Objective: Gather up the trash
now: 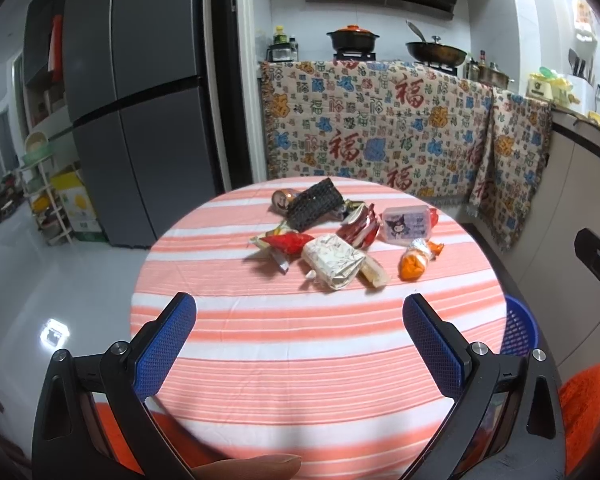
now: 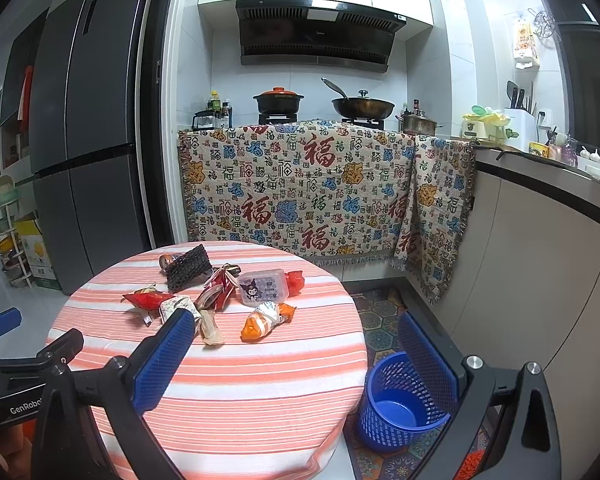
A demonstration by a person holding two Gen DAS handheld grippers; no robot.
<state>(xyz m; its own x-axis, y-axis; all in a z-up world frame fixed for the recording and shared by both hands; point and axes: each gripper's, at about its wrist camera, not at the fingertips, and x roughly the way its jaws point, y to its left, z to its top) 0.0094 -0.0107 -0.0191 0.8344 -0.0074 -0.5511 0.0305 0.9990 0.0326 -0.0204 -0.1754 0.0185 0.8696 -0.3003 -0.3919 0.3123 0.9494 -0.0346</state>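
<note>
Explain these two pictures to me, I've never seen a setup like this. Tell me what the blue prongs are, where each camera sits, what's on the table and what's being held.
No robot here: a person holds two handheld grippers, each with a fisheye camera looking along its blue-padded fingers. One picture comes from the left gripper, the other from the right gripper. Both are open and hold nothing. The round striped table carries trash: a crushed can, a black mesh piece, a red wrapper, an orange packet and a small plastic box. A blue basket stands on the floor beside the table.
</note>
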